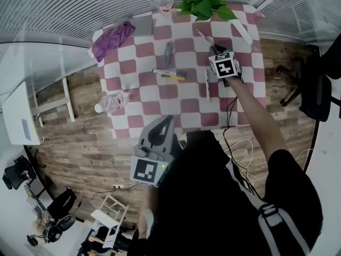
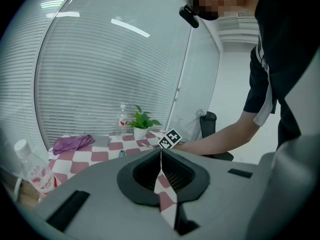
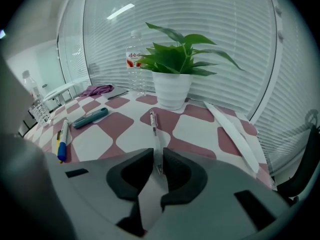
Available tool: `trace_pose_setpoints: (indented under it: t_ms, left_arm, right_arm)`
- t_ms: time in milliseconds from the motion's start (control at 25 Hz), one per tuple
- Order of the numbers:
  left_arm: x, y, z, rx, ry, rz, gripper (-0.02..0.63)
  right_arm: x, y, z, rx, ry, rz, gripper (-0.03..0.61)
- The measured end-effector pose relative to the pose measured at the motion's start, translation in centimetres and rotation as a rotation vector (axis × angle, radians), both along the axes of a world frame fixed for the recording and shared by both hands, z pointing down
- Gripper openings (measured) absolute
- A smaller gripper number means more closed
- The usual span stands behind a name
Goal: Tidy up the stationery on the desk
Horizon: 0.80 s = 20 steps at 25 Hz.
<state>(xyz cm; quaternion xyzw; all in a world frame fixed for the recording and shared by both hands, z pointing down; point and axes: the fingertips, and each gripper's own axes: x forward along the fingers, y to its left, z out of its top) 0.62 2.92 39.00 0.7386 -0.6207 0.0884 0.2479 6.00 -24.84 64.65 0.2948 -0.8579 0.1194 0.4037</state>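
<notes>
A clear pen (image 3: pixel 153 126) lies on the red and white checkered tablecloth (image 3: pixel 125 129), pointing toward the plant pot. My right gripper (image 3: pixel 158 156) is shut on its near end, low over the cloth; in the head view this gripper (image 1: pixel 214 48) is at the far right of the table, beside the pen (image 1: pixel 203 36). Left of it lie a teal utility knife (image 3: pixel 91 117) and a white, yellow and blue marker (image 3: pixel 62 136). Another pen (image 1: pixel 207 84) lies nearer me. My left gripper (image 1: pixel 169 119) hangs shut and empty over the table's near edge.
A potted plant (image 3: pixel 171 89) and a water bottle (image 3: pixel 135 64) stand at the far edge. A long white strip (image 3: pixel 232 129) lies at the right. A purple cloth (image 1: pixel 112 39) and grey notebook (image 1: pixel 143 25) sit far left. Another bottle (image 1: pixel 112 101) lies on the left edge.
</notes>
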Motion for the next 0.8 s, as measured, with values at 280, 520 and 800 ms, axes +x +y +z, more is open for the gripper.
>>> trace_pose_setpoints:
  t_ms: [280, 520, 800]
  left_arm:
    - [0.2, 0.0, -0.4, 0.016, -0.011, -0.004, 0.032]
    - [-0.1, 0.8, -1.1, 0.028, -0.010, -0.024, 0.032]
    - [-0.6, 1.1, -1.3, 0.048, 0.001, 0.001, 0.032]
  right_arm:
    - [-0.1, 0.4, 0.0, -0.005, 0.019, -0.013, 0.063]
    - [0.4, 1.1, -0.5, -0.112, -0.042, 0.081, 0.061]
    - [0.6, 3.3, -3.0, -0.142, -0.078, 0.133, 0.060]
